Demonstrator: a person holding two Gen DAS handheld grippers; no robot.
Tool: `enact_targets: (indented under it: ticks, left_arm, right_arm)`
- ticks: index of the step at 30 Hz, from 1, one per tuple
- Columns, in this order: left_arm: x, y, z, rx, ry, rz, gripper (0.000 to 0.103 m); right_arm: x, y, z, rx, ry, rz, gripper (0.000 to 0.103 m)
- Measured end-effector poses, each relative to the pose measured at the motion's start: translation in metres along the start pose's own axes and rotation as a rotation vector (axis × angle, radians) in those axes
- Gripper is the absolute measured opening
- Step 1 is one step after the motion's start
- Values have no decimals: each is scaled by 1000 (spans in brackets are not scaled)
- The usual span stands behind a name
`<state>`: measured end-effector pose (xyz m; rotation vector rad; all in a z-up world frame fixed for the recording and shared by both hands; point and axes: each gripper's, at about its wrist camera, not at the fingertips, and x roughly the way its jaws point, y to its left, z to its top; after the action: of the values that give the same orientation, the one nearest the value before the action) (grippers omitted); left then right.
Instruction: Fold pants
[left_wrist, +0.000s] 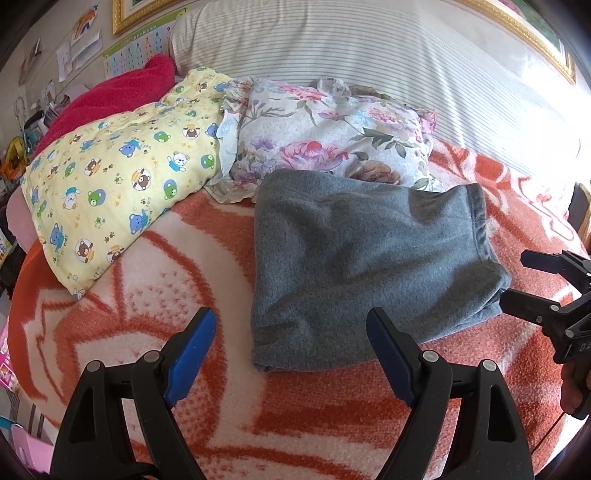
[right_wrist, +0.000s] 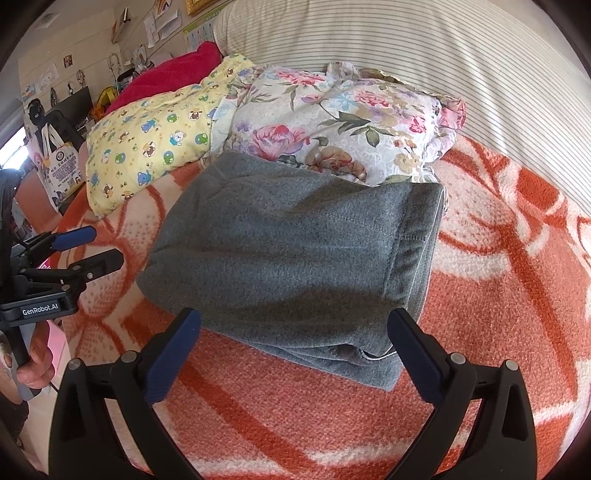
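Clearly folded pants: one grey fleece pair (left_wrist: 365, 266) lies as a thick folded block on the bed's orange-and-cream blanket (left_wrist: 155, 291), its far edge against the floral pillow (left_wrist: 332, 133).
Left tongs: the left tongs (left_wrist: 291, 354) stand released, blue pads apart, nothing between them; they hover just short of the pants' near-left corner.
Right tongs: the right tongs (right_wrist: 295, 354) are spread wide and empty, the pants' near edge lying between and just beyond the pads without touching them.
Only in left view: gold picture frames on the wall, a number chart, and the right tongs seen from the side at the pants' right corner.
Only in right view: a white drawstring at the pants' near right corner, the stitched waistband down the right side, a hanging tote bag, and a hand (right_wrist: 37, 363) gripping the left tool's handle.
Edges: the pants' left, near and right edges are free; the far edge is crowded by pillows.
Open room: bare blanket lies in front of the pants and on both sides of them.
Count: one pair of pants, two tongs, one floral pillow, one yellow bear-print pillow (left_wrist: 122, 173), one red blanket (left_wrist: 110, 96), one striped cover (left_wrist: 351, 40) behind.
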<state>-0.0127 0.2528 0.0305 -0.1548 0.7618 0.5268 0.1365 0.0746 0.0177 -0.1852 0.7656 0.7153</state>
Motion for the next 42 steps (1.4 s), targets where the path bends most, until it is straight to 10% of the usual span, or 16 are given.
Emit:
enact_targets:
  ticks: [42]
  left_arm:
    - [22,-6,13,11,4,-14,85]
  right_arm:
    - [7,-6,7,-15,10,-3,102]
